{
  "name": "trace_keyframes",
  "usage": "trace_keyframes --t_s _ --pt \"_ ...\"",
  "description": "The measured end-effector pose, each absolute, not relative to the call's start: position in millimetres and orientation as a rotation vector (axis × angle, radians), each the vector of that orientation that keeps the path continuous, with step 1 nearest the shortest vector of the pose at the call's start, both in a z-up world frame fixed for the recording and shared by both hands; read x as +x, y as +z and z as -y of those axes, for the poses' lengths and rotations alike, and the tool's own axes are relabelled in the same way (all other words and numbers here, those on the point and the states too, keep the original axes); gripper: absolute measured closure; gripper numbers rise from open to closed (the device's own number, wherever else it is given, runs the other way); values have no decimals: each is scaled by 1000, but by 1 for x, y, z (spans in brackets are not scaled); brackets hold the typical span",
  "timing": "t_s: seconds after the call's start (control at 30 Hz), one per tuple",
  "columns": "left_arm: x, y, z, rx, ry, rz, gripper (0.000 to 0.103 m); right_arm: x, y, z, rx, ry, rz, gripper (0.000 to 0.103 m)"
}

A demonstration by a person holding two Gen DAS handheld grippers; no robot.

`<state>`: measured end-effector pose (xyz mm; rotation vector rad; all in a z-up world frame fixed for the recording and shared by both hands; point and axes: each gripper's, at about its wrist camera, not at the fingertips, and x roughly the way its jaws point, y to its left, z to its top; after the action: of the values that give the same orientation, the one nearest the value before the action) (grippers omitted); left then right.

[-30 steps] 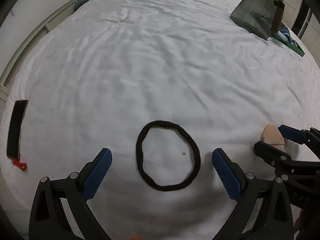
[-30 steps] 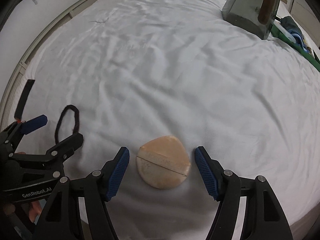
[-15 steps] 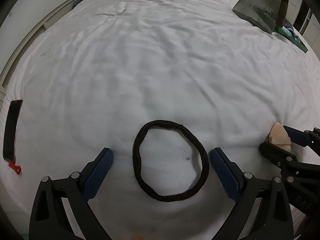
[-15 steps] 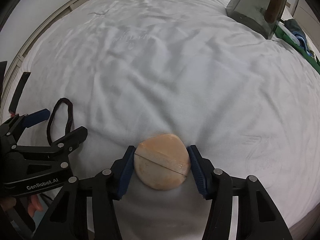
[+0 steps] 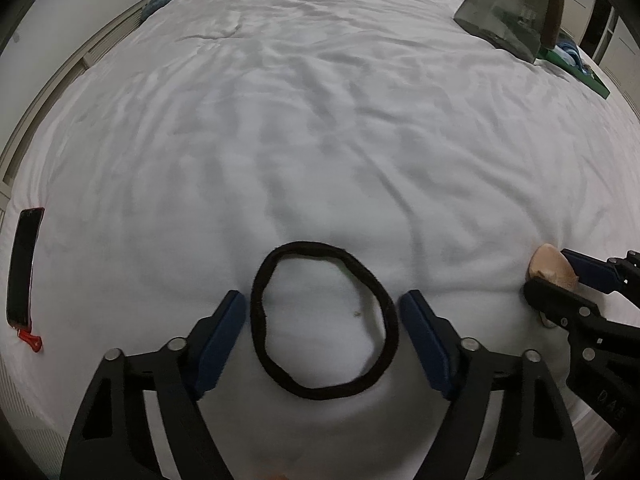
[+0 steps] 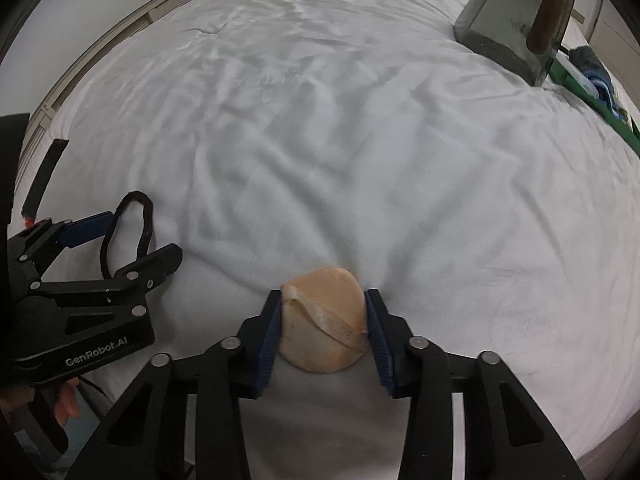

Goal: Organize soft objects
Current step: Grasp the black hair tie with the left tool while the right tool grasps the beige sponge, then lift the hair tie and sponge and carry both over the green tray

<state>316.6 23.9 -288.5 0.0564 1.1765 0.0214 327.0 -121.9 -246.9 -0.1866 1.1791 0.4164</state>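
The left claw (image 5: 322, 320) is closing around a black hair band (image 5: 323, 322) that lies flat as a loop on the white bed sheet (image 5: 320, 140). Its blue pads (image 5: 222, 340) stand just outside the loop on either side, very near the band's edges; whether they already touch it cannot be told, and the band keeps its round shape. The right claw (image 6: 322, 332) is also closing, and its pads press both sides of a tan, round powder puff (image 6: 324, 320), which bulges and creases along its seam between them. The puff rests on the sheet at the near edge of the bed, and the sheet puckers just beyond it.

In the right wrist view the left claw sits at the left, with the band showing between its fingers, and part of a hand (image 6: 66, 402) grips its handle below. In the left wrist view the right claw is at the right edge, with the puff peeking out beside it.

A dark phone (image 5: 22, 268) lies at the near left edge of the bed with a small red piece (image 5: 30, 336) beside it. A grey-green translucent bag (image 5: 508, 8) stands at the far right, and a green tray (image 5: 576, 68) holding blue cloth lies just beside it
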Motion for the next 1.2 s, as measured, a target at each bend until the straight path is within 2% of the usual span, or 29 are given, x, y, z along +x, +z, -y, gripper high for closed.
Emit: trace_keyframes --t_s 0.27,0.5,0.57,0.63,0.7,1.03,1.2 --pt "314 -287 -16 56 3 -1165 46 318 -244 117 -246 451 -1170 79" --pt "313 -287 -13 54 2 -1162 47 320 -251 116 -251 459 -1191 73" --pt "314 -287 -14 52 -14 -1167 55 321 -251 116 -260 469 -1201 79" --pt "314 -287 -11 57 -36 -1166 69 320 -250 114 -276 478 -1206 90" --pt "312 -286 -7 70 -49 -1158 76 323 -250 114 -279 482 -1209 93" --pt "313 -279 0 98 -53 -1141 96 321 -234 116 -273 507 -1183 94" --pt "314 -276 4 106 -50 -1136 98 321 -229 120 -273 513 -1181 94"
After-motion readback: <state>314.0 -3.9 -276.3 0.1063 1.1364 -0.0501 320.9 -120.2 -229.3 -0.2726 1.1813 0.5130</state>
